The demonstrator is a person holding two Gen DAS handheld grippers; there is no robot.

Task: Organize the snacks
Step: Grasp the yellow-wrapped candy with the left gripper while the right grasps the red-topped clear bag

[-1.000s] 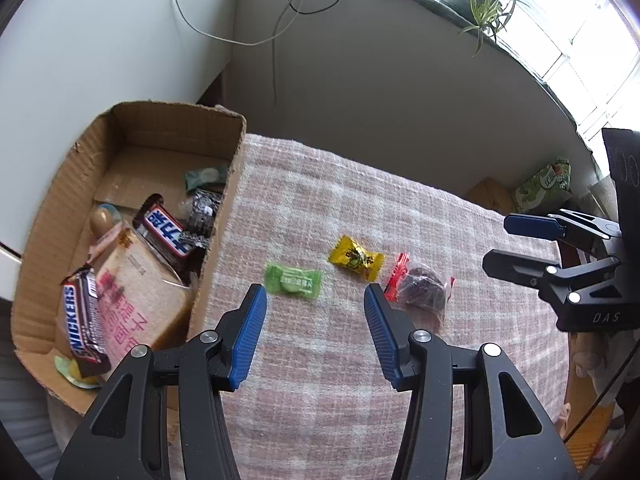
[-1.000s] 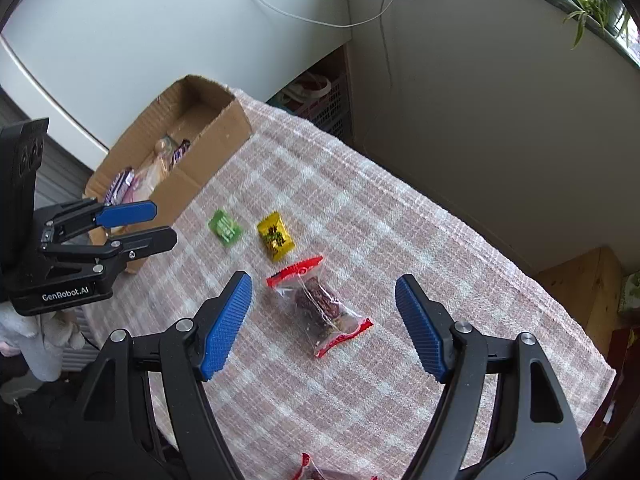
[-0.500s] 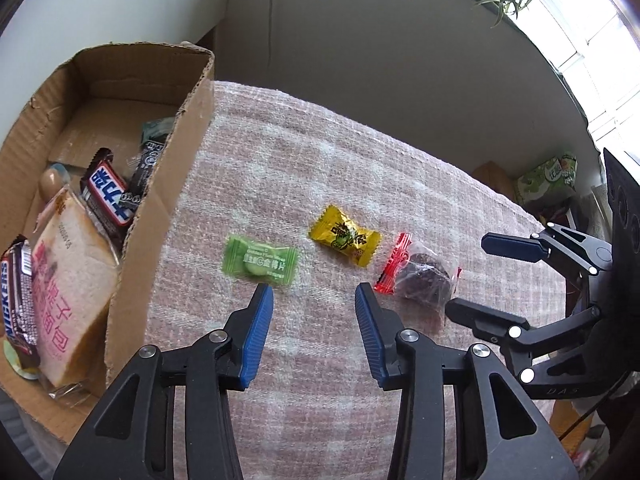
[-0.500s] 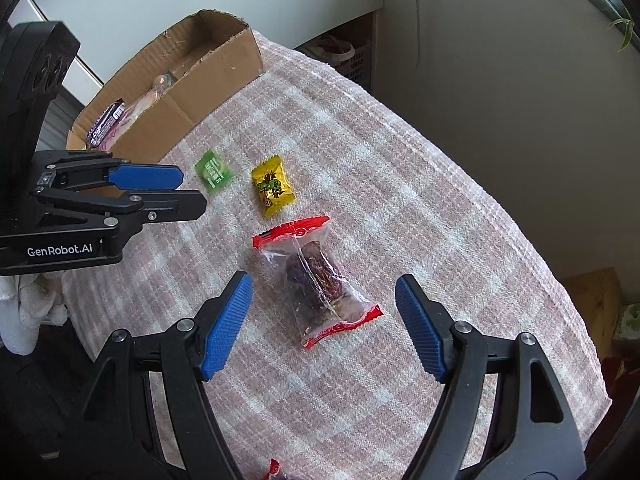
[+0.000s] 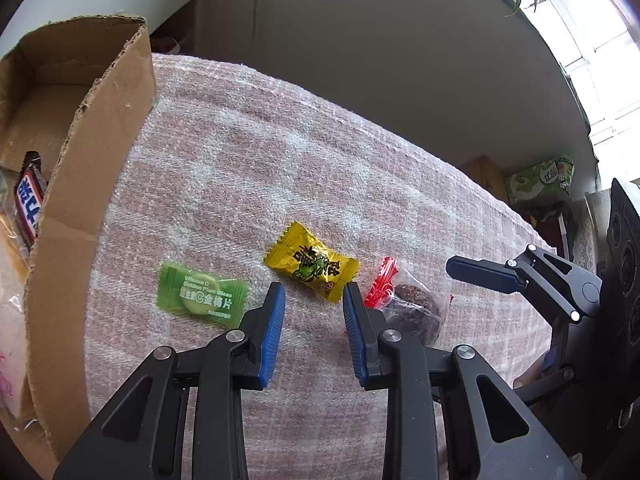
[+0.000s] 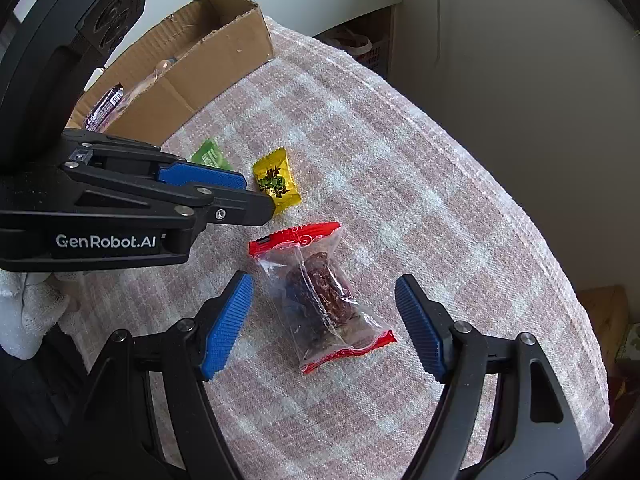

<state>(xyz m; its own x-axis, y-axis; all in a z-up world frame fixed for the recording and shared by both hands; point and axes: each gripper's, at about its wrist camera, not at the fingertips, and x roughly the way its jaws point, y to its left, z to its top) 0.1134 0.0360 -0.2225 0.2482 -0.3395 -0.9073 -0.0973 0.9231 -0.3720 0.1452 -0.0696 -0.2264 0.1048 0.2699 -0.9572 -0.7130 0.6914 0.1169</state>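
Right wrist, clear red-ended date packet [image 6: 323,295], flat, unopened

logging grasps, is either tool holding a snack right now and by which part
Nothing held: left tool and right tool are both open above the snacks.

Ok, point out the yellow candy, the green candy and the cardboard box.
yellow candy [image 5: 314,266], left wrist view, printed middle.
green candy [image 5: 202,294], left wrist view, wrapper centre.
cardboard box [image 5: 86,168], left wrist view, near side wall.

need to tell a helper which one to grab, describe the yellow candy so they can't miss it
Start at the cardboard box on the checked cloth. Three snacks lie in a row beside it; the yellow candy is the middle one, between the green packet and the clear red-ended packet.
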